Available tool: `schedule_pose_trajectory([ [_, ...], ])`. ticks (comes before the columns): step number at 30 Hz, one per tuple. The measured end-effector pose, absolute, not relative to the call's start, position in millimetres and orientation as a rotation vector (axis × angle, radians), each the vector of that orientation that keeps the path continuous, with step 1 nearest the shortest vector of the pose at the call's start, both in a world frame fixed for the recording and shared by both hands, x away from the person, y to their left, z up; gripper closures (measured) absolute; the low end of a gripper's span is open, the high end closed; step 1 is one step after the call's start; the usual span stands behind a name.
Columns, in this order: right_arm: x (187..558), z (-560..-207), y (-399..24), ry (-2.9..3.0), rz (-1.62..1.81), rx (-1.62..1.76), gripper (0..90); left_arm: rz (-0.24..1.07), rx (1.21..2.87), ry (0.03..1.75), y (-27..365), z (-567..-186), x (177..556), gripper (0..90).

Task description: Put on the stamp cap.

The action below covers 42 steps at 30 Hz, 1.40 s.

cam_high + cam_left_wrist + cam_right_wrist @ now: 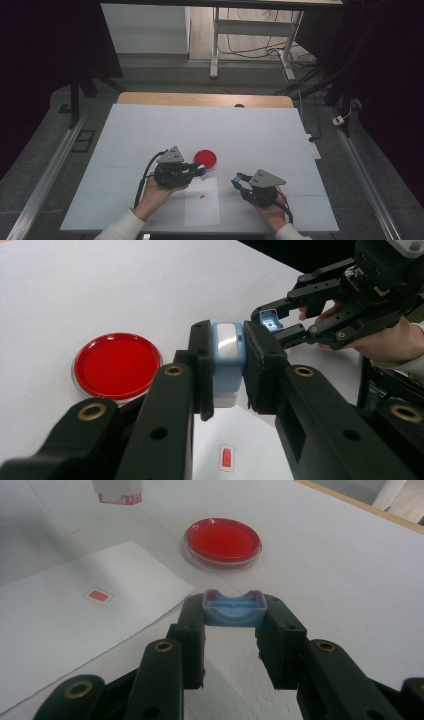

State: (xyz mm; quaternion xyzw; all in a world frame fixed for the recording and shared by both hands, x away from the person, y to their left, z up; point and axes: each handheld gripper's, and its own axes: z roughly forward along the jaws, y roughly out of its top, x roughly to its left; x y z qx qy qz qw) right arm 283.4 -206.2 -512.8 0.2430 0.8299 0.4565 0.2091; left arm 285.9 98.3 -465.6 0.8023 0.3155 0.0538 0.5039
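A light blue stamp (pixel 228 347) with a white base is clamped between the black jaws of the left gripper (pixel 228 371). A light blue cap (pixel 234 610), its rim tinged red, is held in the black right gripper (pixel 233 630). Beside the stamp, a round ink pad (pixel 205 158) of bright red is seen in a clear rim. Below the stamp, a white sheet of paper (pixel 202 202) is marked with a small red rectangular print (pixel 98 595). The table cover (pixel 150 130) is plain white.
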Motion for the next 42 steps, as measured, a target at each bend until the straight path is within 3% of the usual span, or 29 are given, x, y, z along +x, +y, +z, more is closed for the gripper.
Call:
schedule_pose_trajectory([
  [42, 282.3, -514.1, -197.8, 2.320, 1.276, 0.656, 64.3, 0.121, 1.961, 0.755, 91.2, -471.0, 286.2, 74.7],
])
